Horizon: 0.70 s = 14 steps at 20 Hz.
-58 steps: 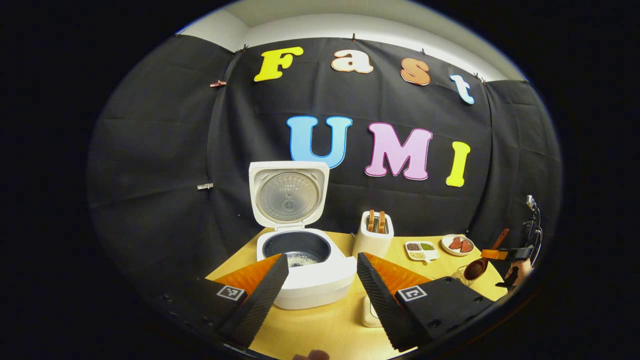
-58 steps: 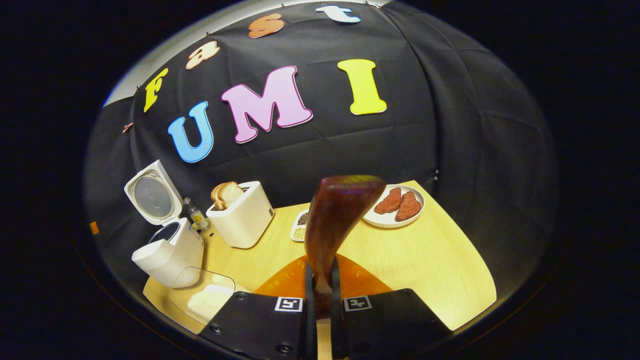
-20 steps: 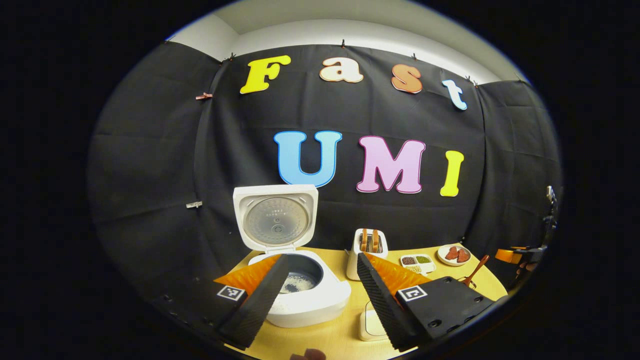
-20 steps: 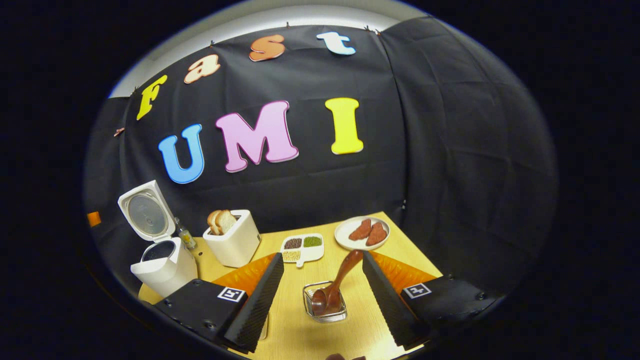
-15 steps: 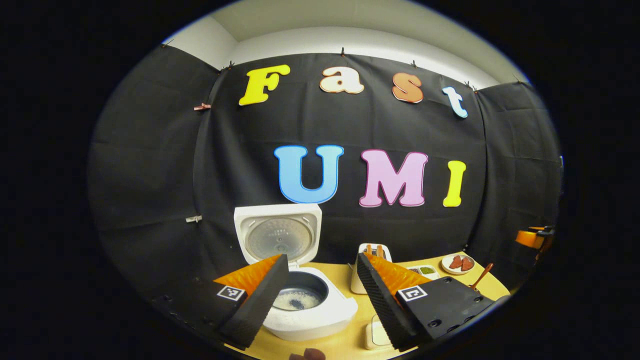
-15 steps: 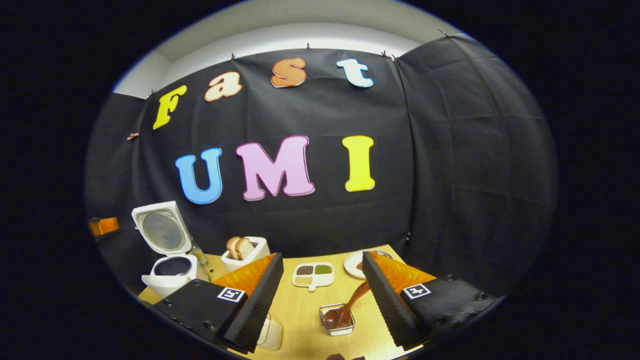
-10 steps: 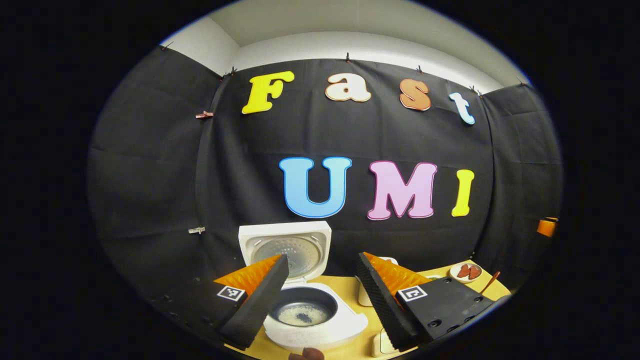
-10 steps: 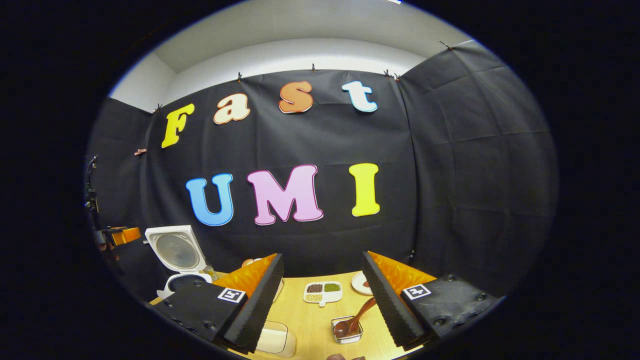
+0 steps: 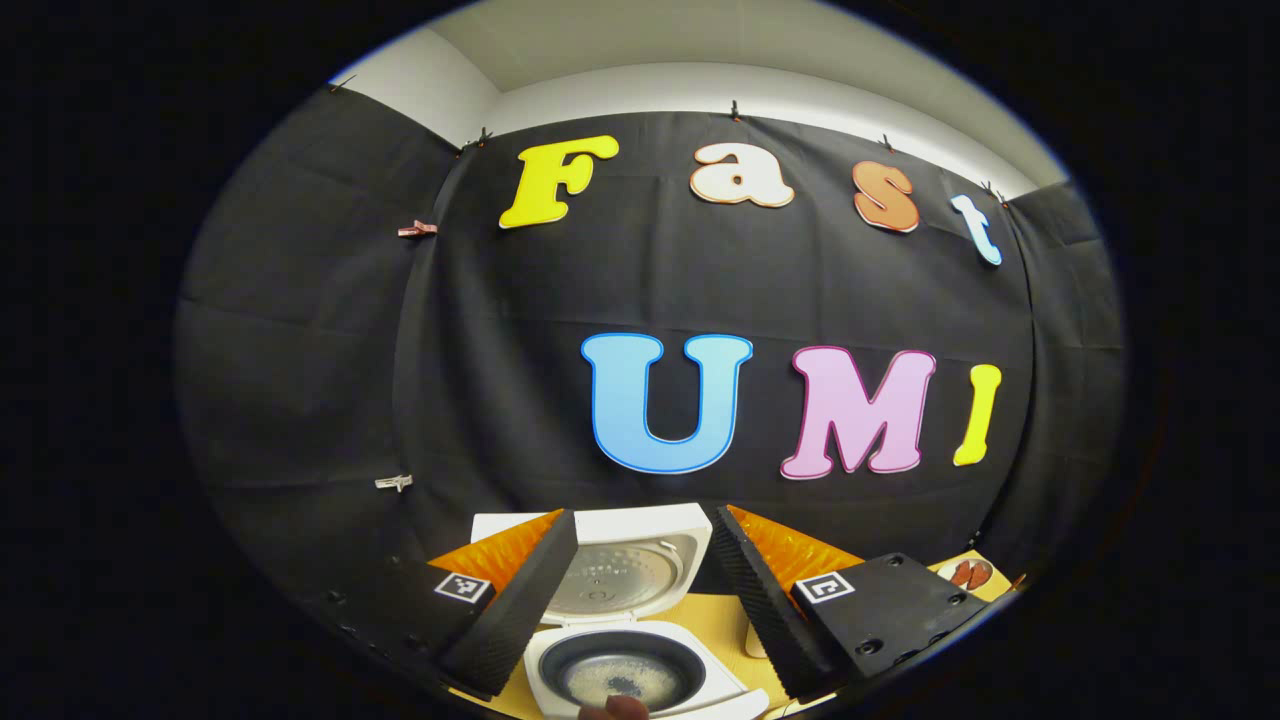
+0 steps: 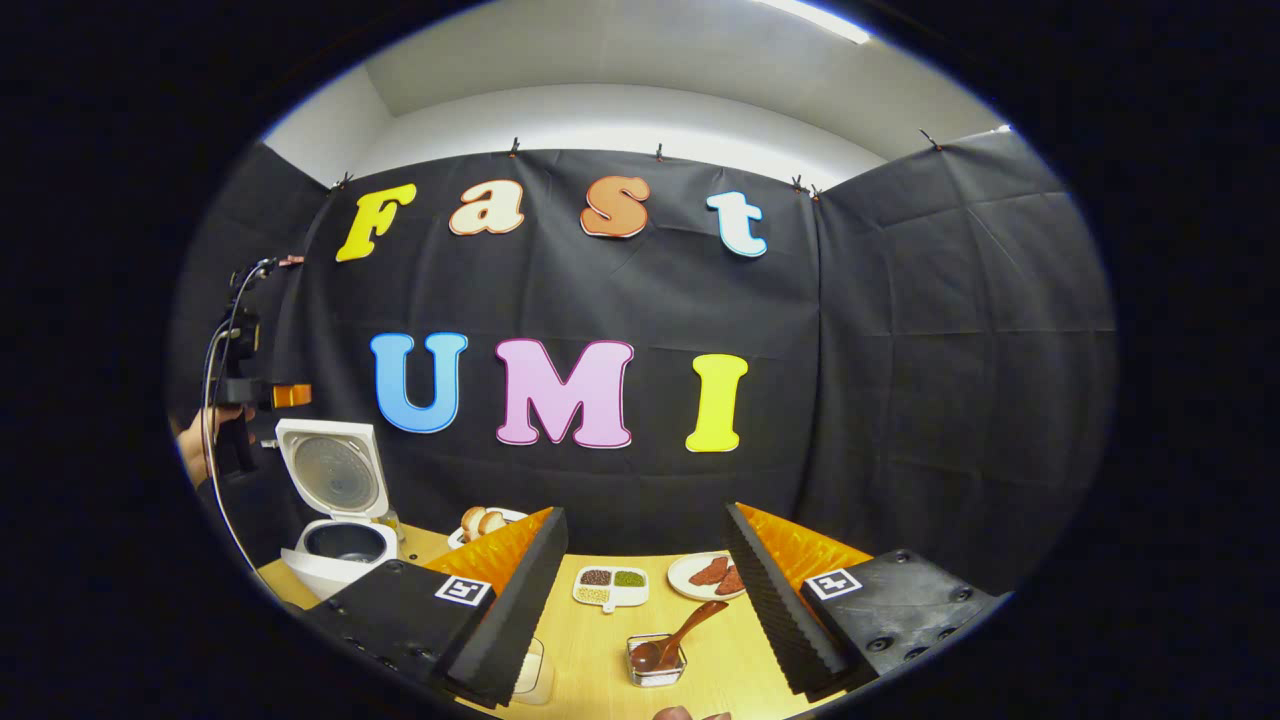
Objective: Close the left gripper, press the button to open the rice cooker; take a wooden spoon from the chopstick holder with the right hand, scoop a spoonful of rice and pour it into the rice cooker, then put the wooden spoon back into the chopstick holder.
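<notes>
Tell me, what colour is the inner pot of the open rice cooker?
Dark grey, inside the white rice cooker, with pale rice at the bottom; the left gripper view shows it best.

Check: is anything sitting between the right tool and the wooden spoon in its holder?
Nothing visible. The right tool is open and the wooden spoon rests in the holder straight ahead between its fingers, over bare table.

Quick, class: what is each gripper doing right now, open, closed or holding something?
Left gripper: open, holding nothing.
Right gripper: open, holding nothing.
</notes>
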Tool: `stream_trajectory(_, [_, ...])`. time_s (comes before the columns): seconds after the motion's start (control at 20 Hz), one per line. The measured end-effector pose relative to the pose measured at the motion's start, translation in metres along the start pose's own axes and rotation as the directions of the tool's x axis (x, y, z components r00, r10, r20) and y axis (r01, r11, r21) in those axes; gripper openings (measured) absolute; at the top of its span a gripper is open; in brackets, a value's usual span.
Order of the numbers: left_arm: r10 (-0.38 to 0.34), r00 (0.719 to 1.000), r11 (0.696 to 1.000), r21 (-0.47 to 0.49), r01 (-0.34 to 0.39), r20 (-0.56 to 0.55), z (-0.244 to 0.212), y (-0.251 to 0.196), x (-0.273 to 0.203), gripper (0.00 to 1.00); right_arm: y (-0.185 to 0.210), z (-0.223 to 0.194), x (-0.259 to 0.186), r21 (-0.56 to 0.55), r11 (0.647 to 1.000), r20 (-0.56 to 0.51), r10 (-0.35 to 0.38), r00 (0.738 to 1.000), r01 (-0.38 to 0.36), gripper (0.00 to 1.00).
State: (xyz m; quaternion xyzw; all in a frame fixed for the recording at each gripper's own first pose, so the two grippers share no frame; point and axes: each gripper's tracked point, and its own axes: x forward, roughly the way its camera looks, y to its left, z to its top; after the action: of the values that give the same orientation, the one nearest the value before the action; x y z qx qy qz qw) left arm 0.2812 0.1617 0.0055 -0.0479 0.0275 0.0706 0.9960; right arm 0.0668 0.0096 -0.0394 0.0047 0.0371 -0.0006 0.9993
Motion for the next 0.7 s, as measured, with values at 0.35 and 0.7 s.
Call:
stream_trajectory(0.35, [0.05, 0.999, 0.994, 0.092, -0.051, 0.014, 0.002, 0.019, 0.078, 0.95, -0.009, -0.018, -0.007, -0.014, 0.998, -0.045, -0.055, 0.997, 0.055, 1.0])
stream_trajectory(0.7, [0.094, 0.995, 0.983, 0.162, -0.085, -0.044, -0.038, 0.037, 0.138, 0.94, -0.026, -0.032, -0.024, -0.068, 0.99, -0.085, -0.129, 0.988, 0.123, 0.98])
